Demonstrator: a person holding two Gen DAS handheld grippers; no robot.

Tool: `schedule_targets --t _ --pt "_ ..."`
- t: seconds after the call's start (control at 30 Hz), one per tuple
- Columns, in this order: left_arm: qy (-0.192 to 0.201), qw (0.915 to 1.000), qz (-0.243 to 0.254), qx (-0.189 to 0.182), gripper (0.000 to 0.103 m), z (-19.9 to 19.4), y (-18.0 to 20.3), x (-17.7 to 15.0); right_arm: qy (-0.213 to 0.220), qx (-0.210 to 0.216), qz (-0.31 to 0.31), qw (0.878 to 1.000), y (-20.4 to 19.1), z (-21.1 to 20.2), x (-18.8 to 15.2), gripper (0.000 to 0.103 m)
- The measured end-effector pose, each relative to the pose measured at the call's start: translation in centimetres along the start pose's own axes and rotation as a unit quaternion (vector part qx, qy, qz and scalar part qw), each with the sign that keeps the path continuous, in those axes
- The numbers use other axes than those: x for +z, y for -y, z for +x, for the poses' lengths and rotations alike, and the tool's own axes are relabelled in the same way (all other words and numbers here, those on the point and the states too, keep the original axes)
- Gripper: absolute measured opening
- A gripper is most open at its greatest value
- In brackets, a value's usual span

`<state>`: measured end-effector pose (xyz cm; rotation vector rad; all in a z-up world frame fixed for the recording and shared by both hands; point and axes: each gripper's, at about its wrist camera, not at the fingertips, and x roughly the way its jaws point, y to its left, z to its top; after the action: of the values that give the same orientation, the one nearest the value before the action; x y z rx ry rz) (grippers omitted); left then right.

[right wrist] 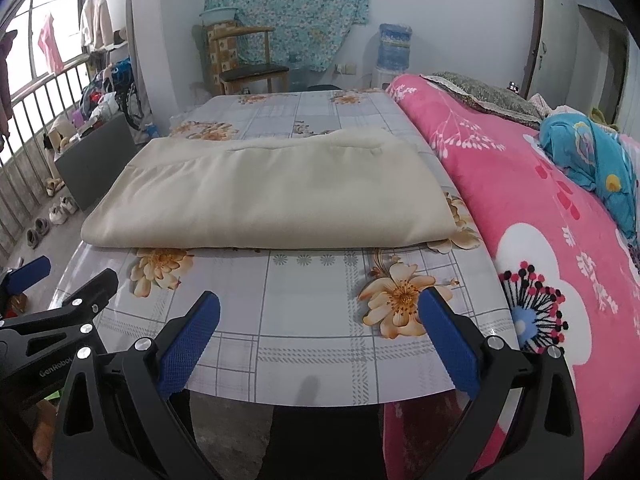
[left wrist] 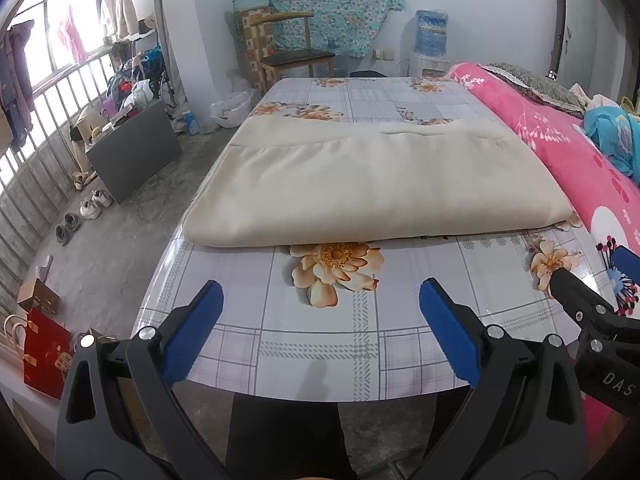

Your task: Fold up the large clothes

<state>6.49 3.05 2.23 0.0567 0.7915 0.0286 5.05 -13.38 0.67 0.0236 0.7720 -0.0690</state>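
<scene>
A cream garment (left wrist: 376, 188), folded into a thick rectangle, is lying flat across the middle of the flower-print table (left wrist: 320, 344), its right end nearly touching the pink quilt (left wrist: 560, 168) beside it; what kind of garment it is cannot be told from the fold; the left gripper (left wrist: 320, 312) is hovering over the table's near edge with jaws spread wide, grasping nothing; the right gripper (right wrist: 318, 316) is hanging likewise, released and empty, well short of the cloth; both grippers' bodies are running out of frame at the bottom; dark trouser legs (left wrist: 288, 436) are showing below the table edge
</scene>
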Motion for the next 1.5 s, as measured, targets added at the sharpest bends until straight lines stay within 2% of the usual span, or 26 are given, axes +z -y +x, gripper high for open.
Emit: schedule_targets --t 0.5,1.5 --pt "-0.012 0.9999 -0.006 -0.009 0.095 0.40 -0.27 -0.09 0.002 -0.004 0.000 1.000 0.19 -0.19 0.14 0.097" --pt "-0.010 0.9999 -0.005 -0.012 0.095 0.36 0.07 -0.08 -0.001 -0.005 0.001 1.000 0.30 -0.09 0.06 0.097"
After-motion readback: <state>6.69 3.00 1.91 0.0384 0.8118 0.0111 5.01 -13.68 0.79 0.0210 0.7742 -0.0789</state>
